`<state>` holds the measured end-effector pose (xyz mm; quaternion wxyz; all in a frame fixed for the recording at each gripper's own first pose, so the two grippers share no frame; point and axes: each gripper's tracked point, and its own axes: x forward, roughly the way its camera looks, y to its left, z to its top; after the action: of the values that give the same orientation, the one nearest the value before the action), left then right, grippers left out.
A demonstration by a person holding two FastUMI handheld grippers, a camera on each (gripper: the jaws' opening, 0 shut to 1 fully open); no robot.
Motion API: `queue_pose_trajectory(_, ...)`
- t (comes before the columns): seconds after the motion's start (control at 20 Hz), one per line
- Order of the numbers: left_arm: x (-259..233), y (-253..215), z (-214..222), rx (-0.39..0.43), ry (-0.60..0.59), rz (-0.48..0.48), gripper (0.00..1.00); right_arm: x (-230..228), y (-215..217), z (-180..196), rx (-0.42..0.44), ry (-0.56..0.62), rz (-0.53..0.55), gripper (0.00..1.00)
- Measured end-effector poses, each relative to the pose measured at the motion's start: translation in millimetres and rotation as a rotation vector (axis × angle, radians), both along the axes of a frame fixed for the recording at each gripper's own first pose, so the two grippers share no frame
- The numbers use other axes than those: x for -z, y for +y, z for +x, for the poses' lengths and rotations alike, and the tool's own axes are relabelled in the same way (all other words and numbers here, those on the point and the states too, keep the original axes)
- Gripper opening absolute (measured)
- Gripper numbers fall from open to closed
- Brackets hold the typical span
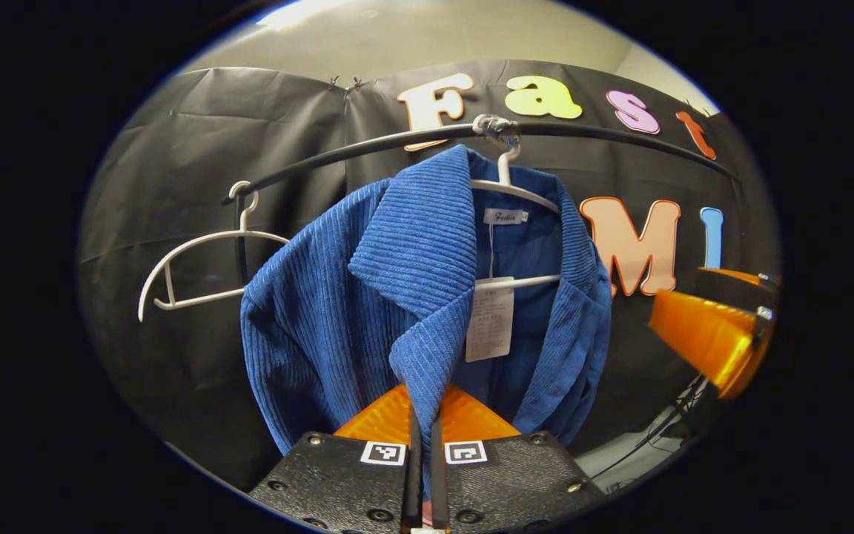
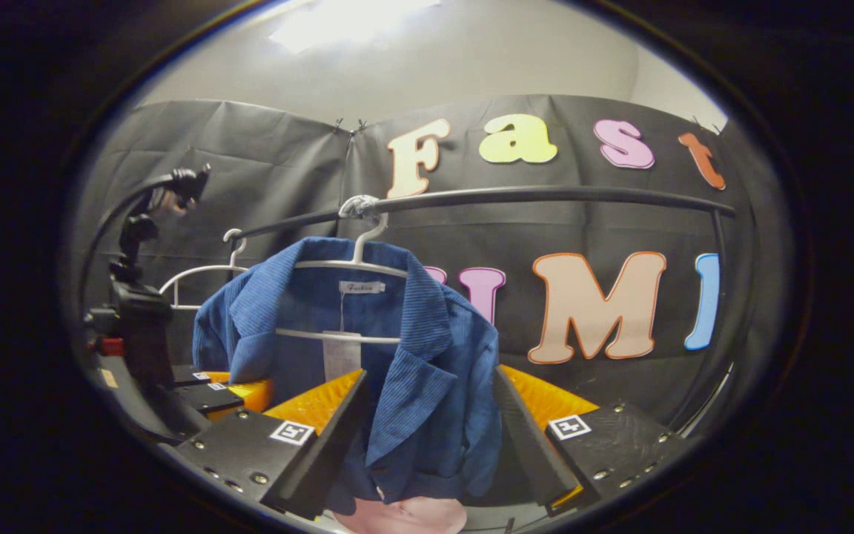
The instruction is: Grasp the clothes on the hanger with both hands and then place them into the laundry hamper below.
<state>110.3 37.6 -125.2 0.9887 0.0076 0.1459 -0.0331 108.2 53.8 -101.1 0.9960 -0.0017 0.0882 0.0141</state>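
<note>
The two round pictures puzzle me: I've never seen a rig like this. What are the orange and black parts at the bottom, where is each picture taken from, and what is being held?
A person holds a two-finger gripper in each hand, and a fisheye camera rides on each, looking along its fingers. The left gripper shows at the bottom of the left gripper view. Its fingers are closed on the front edge of a blue corduroy jacket. The right gripper, in its own view, stands open with the jacket's other front panel between its fingers. The jacket hangs on a white hanger from a black rail. An empty hanger hangs beside it.
</note>
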Motion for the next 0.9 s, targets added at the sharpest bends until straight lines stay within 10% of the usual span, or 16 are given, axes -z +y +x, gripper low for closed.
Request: queue_pose_trajectory(0.9,-76,13,-13,0.172,-0.110,-0.014,0.05,64,16,68,0.115,0.034,-0.021,0.99)
